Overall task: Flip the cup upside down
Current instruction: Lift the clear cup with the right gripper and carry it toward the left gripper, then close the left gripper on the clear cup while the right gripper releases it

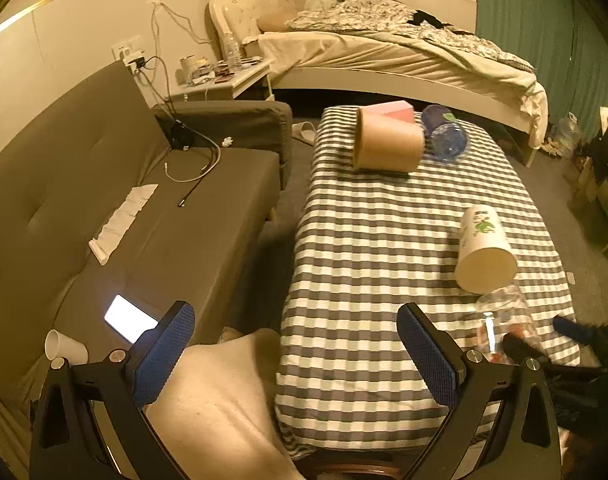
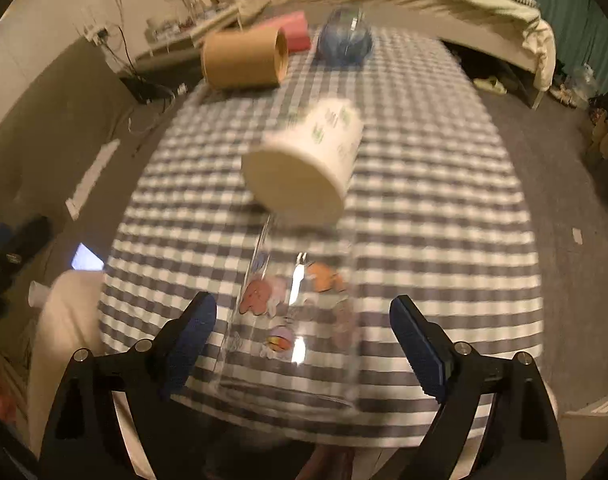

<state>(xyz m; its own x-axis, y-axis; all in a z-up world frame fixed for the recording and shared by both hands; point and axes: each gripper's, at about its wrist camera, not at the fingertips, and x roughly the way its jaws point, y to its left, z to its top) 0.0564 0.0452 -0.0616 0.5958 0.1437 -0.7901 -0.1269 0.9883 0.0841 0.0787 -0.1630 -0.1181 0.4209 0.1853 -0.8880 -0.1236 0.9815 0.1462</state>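
Note:
A clear glass cup with cartoon prints (image 2: 292, 320) stands on the checked tablecloth (image 2: 424, 208), between the open fingers of my right gripper (image 2: 304, 344); the fingers do not touch it. It also shows in the left wrist view (image 1: 504, 320), near the table's right edge. A white paper cup with green print (image 2: 304, 164) lies on its side just beyond the glass, and shows in the left view (image 1: 484, 248) too. My left gripper (image 1: 296, 352) is open and empty over the table's near left edge.
A brown cardboard tube (image 1: 388, 144) lies on its side at the table's far end, beside a pink box (image 1: 392, 110) and a blue-tinted bottle (image 1: 446, 136). A grey sofa (image 1: 124, 200) with a lit phone (image 1: 130, 324) and a white cup (image 1: 64, 346) stands left. A bed (image 1: 384, 52) is behind.

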